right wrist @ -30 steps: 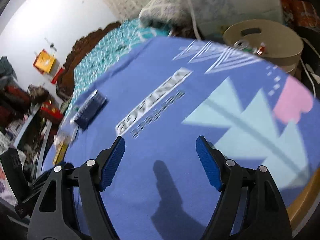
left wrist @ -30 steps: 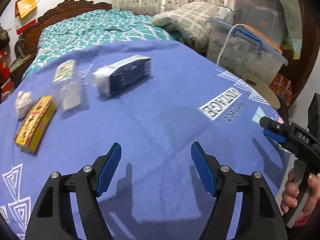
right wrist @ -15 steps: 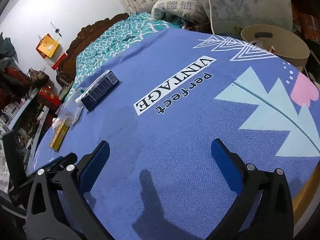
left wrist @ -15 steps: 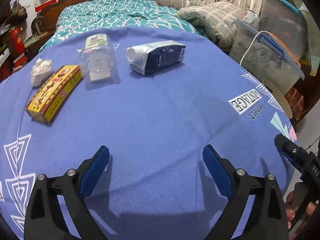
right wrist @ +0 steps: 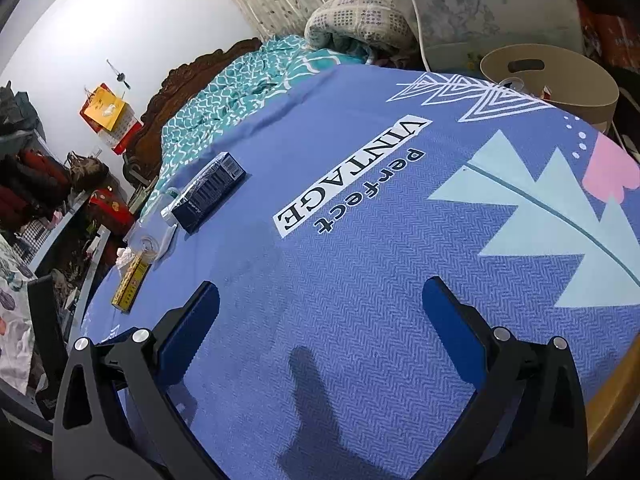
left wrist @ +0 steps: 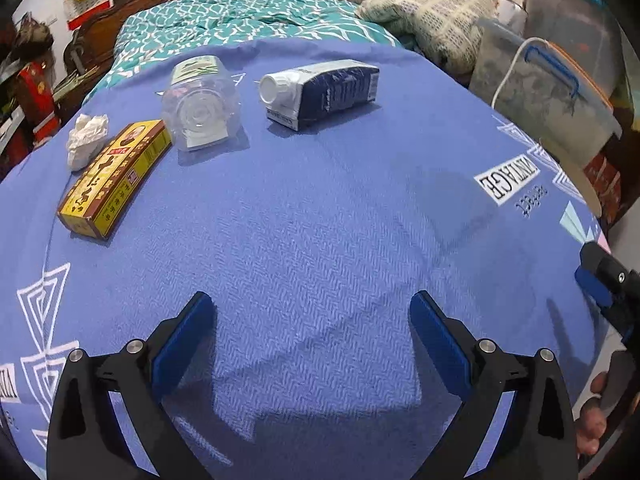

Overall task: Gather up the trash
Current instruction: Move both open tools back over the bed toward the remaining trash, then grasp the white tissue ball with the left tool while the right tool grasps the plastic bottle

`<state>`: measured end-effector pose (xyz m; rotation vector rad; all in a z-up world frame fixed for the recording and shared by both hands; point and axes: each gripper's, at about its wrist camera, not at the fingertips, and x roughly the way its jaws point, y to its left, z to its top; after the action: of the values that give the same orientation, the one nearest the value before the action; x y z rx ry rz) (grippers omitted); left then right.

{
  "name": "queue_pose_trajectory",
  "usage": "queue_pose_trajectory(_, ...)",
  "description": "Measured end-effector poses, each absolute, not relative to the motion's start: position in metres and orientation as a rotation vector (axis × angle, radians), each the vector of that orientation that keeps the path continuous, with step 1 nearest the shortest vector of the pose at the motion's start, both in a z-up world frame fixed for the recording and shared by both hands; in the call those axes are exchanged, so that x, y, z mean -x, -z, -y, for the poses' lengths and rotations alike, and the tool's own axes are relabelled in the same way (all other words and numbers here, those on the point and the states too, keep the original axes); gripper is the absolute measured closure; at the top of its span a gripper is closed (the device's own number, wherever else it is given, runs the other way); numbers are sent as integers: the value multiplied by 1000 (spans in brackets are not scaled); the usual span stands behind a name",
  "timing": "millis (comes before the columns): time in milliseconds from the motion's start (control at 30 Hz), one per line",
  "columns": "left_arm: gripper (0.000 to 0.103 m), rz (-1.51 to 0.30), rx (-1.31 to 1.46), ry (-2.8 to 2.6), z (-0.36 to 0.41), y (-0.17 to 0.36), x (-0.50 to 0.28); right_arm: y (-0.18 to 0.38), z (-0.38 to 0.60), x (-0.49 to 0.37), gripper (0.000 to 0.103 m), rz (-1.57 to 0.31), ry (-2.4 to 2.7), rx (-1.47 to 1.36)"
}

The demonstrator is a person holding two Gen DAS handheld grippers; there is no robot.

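Several pieces of trash lie at the far side of the blue tablecloth: a dark blue carton with a white cap, a clear plastic bottle on its side, a yellow and brown box and a crumpled white tissue. My left gripper is open and empty above the cloth, well short of them. My right gripper is open and empty; the carton, bottle and box lie to its far left. A tan round bin stands past the table's right edge.
A bed with a teal cover lies behind the table. Clear storage boxes and a folded blanket stand at the back right. The right gripper's tip shows at the left view's right edge. Cluttered shelves are at the left.
Both grippers have opened wider. The left view has swung so the trash sits more central and closer. The right view has steadied on the cloth.
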<state>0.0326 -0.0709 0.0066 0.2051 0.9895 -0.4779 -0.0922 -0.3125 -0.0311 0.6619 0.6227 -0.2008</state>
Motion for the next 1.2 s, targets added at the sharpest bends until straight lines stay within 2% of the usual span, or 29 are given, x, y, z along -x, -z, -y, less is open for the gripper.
queue_pose_trajectory(500, 9, -988, -215, 490, 69, -7, -31, 27, 293, 87, 4, -658, 174, -583)
queue_pose_trajectory(567, 9, -988, -174, 519, 61, -9, -31, 25, 291, 83, 7, -662, 169, -571)
queue_pose_trajectory(833, 9, -929, -55, 413, -8, -24, -38, -17, 259, 31, 39, -661, -5, -438)
queue_pose_trajectory(1033, 9, -832, -21, 299, -52, -50, -52, -62, 194, -50, 38, -658, -202, -288)
queue_pose_trajectory(1200, 10, -820, -4, 212, -80, -62, -77, -78, 133, -119, 38, -664, -295, -206)
